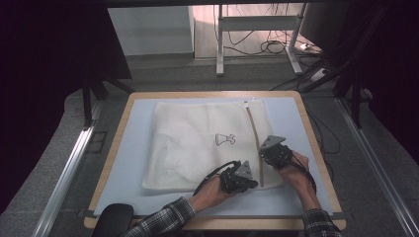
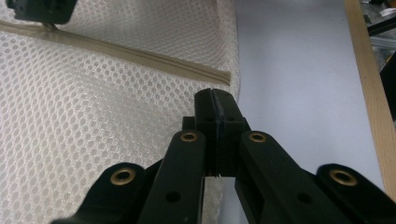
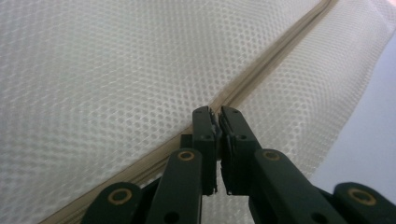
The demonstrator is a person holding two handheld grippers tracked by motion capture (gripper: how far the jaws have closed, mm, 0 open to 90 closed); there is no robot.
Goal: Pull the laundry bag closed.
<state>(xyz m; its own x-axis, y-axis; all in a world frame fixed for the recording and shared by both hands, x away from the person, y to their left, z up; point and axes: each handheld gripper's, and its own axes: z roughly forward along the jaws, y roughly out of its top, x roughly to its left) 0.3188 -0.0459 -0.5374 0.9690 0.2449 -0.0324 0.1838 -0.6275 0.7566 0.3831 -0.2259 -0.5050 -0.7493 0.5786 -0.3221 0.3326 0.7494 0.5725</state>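
A white mesh laundry bag (image 1: 197, 145) lies flat on the counter (image 1: 123, 163), its tan zipper (image 1: 255, 143) running lengthwise from the far edge toward the person. The right claw (image 1: 269, 152) sits on the zipper line about midway along it, jaws clenched together at the tape, seemingly pinching the slider, though what is caught is too small to tell. The left claw (image 1: 247, 182) rests at the zipper's near end by the bag's corner, clenched on the mesh edge (image 2: 219, 179) there. Any pull would likely run along the zipper's long axis, away from the left claw, which appears to anchor the near end; the right hand is nearer the slider.
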